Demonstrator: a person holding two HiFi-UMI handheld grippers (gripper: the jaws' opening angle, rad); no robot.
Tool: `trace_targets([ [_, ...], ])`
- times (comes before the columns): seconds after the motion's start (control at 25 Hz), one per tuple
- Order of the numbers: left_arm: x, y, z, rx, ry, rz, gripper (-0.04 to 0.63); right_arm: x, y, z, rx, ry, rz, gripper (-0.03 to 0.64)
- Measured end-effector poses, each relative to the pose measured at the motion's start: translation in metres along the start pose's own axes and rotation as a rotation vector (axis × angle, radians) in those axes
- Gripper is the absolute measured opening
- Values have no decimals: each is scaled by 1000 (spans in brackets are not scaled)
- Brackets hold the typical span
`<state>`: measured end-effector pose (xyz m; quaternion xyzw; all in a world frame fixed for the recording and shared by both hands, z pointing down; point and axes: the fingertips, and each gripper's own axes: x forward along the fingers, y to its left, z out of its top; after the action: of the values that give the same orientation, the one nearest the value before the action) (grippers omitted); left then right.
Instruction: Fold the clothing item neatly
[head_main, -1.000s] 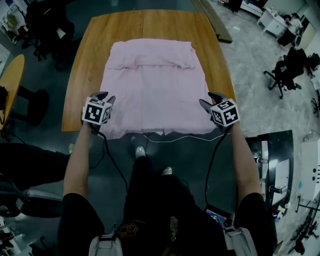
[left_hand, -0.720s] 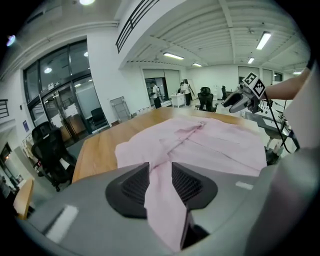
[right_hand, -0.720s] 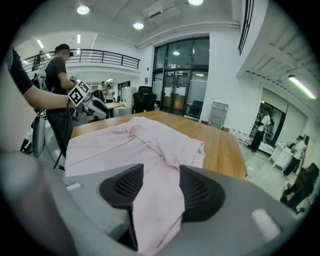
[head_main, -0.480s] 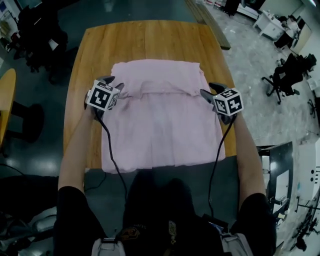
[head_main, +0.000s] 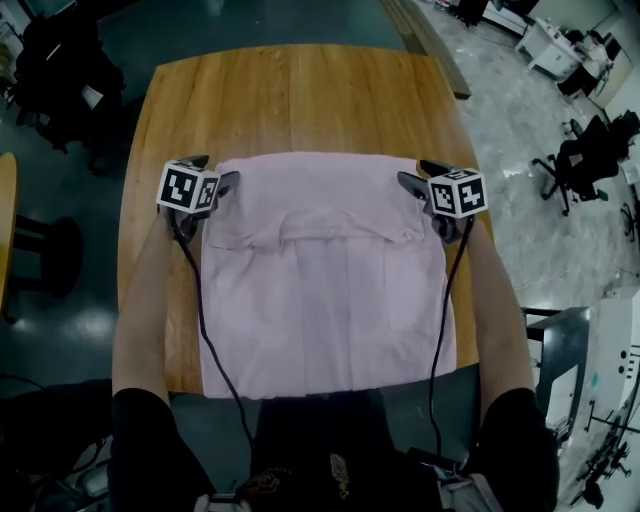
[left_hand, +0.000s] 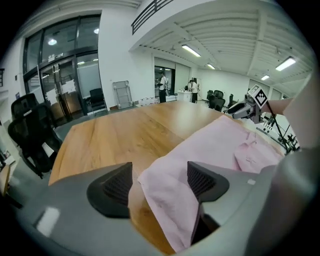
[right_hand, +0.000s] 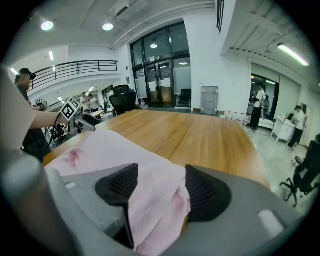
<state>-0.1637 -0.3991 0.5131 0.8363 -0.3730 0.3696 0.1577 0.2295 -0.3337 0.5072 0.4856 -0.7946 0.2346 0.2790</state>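
A pink shirt (head_main: 325, 300) lies flat on the wooden table (head_main: 300, 95), with a collar-like fold across its far part. My left gripper (head_main: 213, 172) is at the shirt's far left corner. In the left gripper view (left_hand: 160, 182) its jaws have just been opening, and the corner of the cloth (left_hand: 170, 195) lies loose between them, clear of the left pad. My right gripper (head_main: 418, 176) is at the far right corner. Its jaws (right_hand: 159, 189) have also just been opening, with bunched pink cloth (right_hand: 157, 205) still between the pads.
The shirt's near hem (head_main: 330, 385) reaches the table's near edge. Bare wood stretches beyond the shirt's far edge and along both sides. Office chairs (head_main: 585, 150) and desks stand on the floor to the right, and dark chairs (head_main: 60, 70) to the left.
Both grippers have travelled from the shirt's near hem, along its sides, to its far corners. The near hem has stayed down on the table.
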Motion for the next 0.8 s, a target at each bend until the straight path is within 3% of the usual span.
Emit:
trace_targets([
  [0.16, 26, 6, -17, -78, 49, -45, 383, 39, -29, -16, 23, 84, 9, 327],
  [0.4, 43, 8, -28, -94, 130, -114, 385, 60, -38, -35, 19, 147, 73, 327],
  [0.48, 48, 2, -31, -100, 154, -157, 352, 60, -36, -37, 14, 154, 95, 317],
  [0.64, 50, -16, -31, -135, 172, -246, 179, 58, -19, -36, -35, 202, 175, 108],
  [0.8, 46, -11, -21, -181, 163, -238, 123, 53, -21, -21, -68, 180, 165, 75],
])
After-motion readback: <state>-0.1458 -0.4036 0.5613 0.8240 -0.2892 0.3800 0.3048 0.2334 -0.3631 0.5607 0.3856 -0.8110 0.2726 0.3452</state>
